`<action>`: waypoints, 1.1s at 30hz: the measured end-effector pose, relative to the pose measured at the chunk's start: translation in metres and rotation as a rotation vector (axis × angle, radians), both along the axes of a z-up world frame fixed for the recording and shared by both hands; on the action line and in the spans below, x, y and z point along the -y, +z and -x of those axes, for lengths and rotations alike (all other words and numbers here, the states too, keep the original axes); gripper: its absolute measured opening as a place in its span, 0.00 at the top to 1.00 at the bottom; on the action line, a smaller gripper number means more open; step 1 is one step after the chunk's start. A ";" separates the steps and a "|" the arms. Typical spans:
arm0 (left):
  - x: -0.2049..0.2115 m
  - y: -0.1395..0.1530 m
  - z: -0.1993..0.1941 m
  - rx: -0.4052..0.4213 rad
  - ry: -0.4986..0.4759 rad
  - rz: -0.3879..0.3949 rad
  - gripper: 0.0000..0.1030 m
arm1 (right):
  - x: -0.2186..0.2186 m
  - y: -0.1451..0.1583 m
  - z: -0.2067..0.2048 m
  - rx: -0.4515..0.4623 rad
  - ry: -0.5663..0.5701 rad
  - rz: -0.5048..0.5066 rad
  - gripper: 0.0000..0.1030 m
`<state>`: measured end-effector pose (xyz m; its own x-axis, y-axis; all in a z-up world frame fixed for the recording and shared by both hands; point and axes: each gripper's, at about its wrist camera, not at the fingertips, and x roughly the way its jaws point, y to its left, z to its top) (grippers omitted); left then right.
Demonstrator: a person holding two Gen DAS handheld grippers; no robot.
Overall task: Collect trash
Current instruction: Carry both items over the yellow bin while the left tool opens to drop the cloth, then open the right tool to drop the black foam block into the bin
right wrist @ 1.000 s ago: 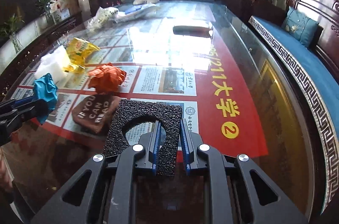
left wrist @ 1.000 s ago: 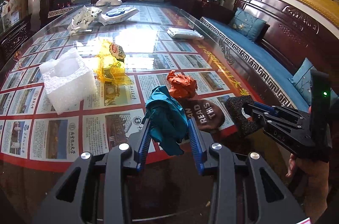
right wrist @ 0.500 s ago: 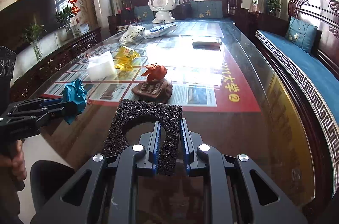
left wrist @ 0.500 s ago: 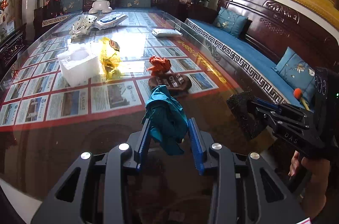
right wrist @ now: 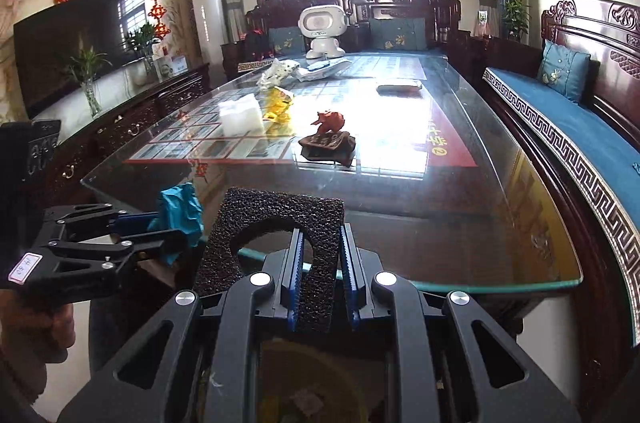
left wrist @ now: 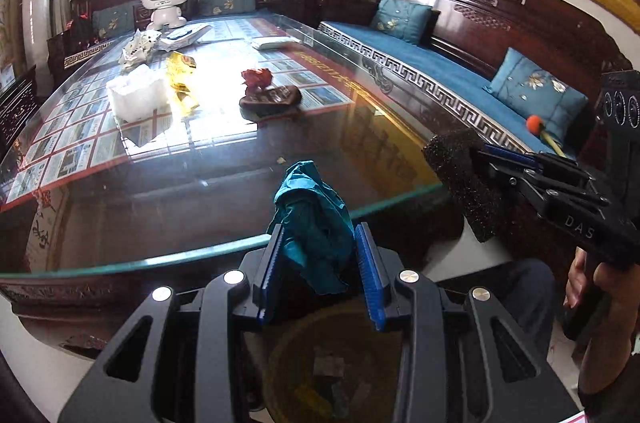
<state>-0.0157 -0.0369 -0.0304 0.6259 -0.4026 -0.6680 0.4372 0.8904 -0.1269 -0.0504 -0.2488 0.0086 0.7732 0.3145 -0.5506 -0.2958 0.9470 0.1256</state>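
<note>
The left gripper (left wrist: pixel 318 251) is clamping a crumpled teal wad (left wrist: pixel 314 219) between its blue fingers (left wrist: pixel 272 267), the wad's long axis standing roughly upright, from 6 toward 12 o'clock in the left wrist view, with its peak poking above the fingertips and hanging just at the near glass edge of the surface (left wrist: pixel 168 195). The right gripper (right wrist: pixel 320 275) is pinching a black foam piece (right wrist: pixel 276 243) with a round cut-out; its fingers (right wrist: pixel 348 271) are closed on the strip to the right of the hole, and the slab is lying along the fingers, its far edge aiming toward 12 o'clock. From the left wrist view the same foam (left wrist: pixel 464 187) is appearing edge-on at 3 o'clock, tilting from upper left to lower right, so its thickness is showing but the hole is not. The right wrist view is showing the teal wad (right wrist: pixel 180 215) at 9 o'clock, held out sideways off the surface's near edge. Farther out on the surface, both views are showing a brown pouch (right wrist: pixel 328 145) with a red crumpled scrap (right wrist: pixel 330 121) just behind it, a yellow wrapper (right wrist: pixel 278 103) and a white foam block (right wrist: pixel 240 113) side by side, and a white robot toy (right wrist: pixel 322 31) at the far end. Below each gripper a round yellowish bin (left wrist: pixel 332 363) is lying blurred, its contents unclear.
</note>
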 end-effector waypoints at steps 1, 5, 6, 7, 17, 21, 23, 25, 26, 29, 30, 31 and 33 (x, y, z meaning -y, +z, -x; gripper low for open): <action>0.002 -0.003 0.009 -0.007 -0.015 -0.001 0.65 | -0.001 -0.004 0.010 -0.007 0.004 -0.007 0.82; 0.007 -0.018 0.036 -0.041 -0.055 -0.010 0.65 | -0.006 -0.026 0.042 -0.045 0.005 0.008 0.82; 0.010 -0.023 0.041 -0.052 -0.066 -0.018 0.65 | -0.008 -0.035 0.049 -0.063 0.008 0.020 0.82; 0.012 -0.032 0.047 -0.070 -0.076 -0.027 0.65 | -0.009 -0.046 0.056 -0.086 0.012 0.019 0.82; 0.021 -0.129 0.067 -0.356 -0.148 -0.076 0.64 | 0.006 -0.116 0.089 -0.277 -0.034 -0.022 0.82; 0.022 -0.146 0.062 -0.390 -0.114 -0.083 0.29 | 0.009 -0.119 0.095 -0.286 -0.037 -0.023 0.82; 0.021 -0.150 0.059 -0.394 -0.092 -0.072 0.19 | 0.007 -0.121 0.094 -0.293 -0.038 -0.022 0.82; 0.017 -0.151 0.057 -0.398 -0.082 -0.069 0.19 | 0.006 -0.125 0.092 -0.306 -0.033 -0.025 0.82; 0.016 -0.153 0.055 -0.392 -0.071 -0.071 0.19 | 0.005 -0.126 0.090 -0.311 -0.030 -0.023 0.82; 0.012 -0.152 0.052 -0.371 -0.039 -0.098 0.19 | 0.003 -0.133 0.087 -0.329 -0.012 -0.015 0.82; 0.009 -0.150 0.049 -0.369 -0.028 -0.101 0.19 | 0.001 -0.135 0.086 -0.332 -0.004 -0.018 0.82; 0.006 -0.151 0.046 -0.369 -0.022 -0.103 0.19 | 0.000 -0.137 0.085 -0.336 0.001 -0.017 0.82; 0.002 -0.150 0.041 -0.374 -0.011 -0.101 0.19 | -0.003 -0.139 0.083 -0.340 0.006 -0.009 0.82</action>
